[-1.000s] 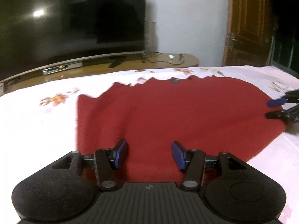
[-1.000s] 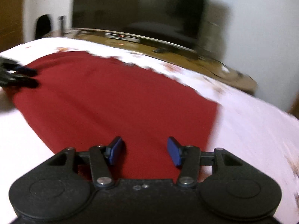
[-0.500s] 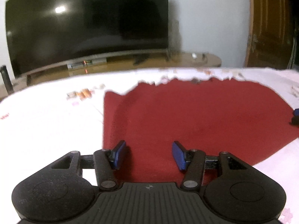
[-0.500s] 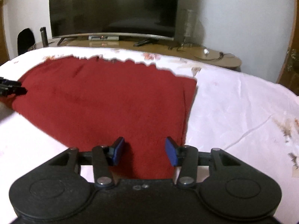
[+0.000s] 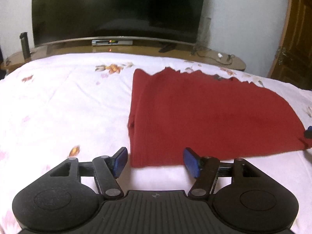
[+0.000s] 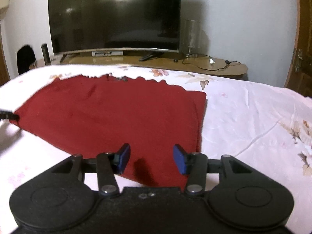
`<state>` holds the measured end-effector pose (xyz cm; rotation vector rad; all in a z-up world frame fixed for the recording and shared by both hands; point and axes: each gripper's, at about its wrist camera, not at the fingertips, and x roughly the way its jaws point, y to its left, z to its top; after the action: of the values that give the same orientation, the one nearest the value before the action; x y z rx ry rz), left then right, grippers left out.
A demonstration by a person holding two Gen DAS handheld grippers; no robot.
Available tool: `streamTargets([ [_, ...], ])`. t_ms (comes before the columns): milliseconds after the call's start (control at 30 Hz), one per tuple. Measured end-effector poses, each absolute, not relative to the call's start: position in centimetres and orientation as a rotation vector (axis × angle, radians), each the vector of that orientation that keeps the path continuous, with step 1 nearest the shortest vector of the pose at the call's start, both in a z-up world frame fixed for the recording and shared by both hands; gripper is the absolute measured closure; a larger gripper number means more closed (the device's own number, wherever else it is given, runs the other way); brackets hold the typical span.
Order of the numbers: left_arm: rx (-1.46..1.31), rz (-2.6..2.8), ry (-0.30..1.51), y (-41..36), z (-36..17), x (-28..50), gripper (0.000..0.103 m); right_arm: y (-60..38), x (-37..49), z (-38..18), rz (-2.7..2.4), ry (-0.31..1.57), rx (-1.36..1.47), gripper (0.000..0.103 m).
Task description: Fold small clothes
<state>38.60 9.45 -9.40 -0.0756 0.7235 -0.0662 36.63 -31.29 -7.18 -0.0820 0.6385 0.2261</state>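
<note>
A dark red garment [image 5: 210, 117] lies flat on a bed [image 5: 64, 105] with a white floral sheet, already doubled over itself, with a scalloped hem along its far edge at twelve o'clock. From the left wrist view it fills the two o'clock part of the frame; from the right wrist view it spreads toward ten o'clock.

The left gripper [image 5: 155, 161] hovers at the cloth's near left corner, its fingers opening and holding nothing; the corner sits just ahead, between the blue pads but not pressed by them. The right gripper [image 6: 151, 159] stands over the near right corner, fingers about half apart, with cloth beneath them and no visible pinch.

The fabric looks soft, light and limp, likely a knit: it should drape and sag when lifted, and layers may slide apart. The near corners, pinched through all layers, seem the best hold for the next fold.

Beyond the bed at twelve o'clock stand a large television [image 6: 115, 17], a low wooden stand [image 6: 195, 64] with cables, and a glass lamp [image 6: 192, 37]; a wooden door [image 5: 294, 39] is at two o'clock. Nothing lies on the sheet to obstruct the fold.
</note>
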Motion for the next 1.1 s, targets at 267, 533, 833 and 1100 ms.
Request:
streamTargets([
  [267, -0.180, -0.086, 0.754, 8.9, -10.5, 37.0, 0.039, -30.5, 36.8, -6.9, 0.233, 0.650, 0.000, 0.055],
  [533, -0.344, -0.062, 0.766, 9.2, -11.2, 38.0, 0.039, -29.8, 36.6, -7.4, 0.241, 0.658, 0.021, 0.055],
  [833, -0.831, -0.003, 0.728, 12.5, -13.5, 40.1, 0.039, -30.7, 37.3, -7.8, 0.229, 0.667, 0.086, 0.055],
  [1100, -0.986, -0.020, 0.636, 12.8, -15.5, 43.0, 0.040, -30.3, 38.4, -8.6, 0.250, 0.683, 0.094, 0.055],
])
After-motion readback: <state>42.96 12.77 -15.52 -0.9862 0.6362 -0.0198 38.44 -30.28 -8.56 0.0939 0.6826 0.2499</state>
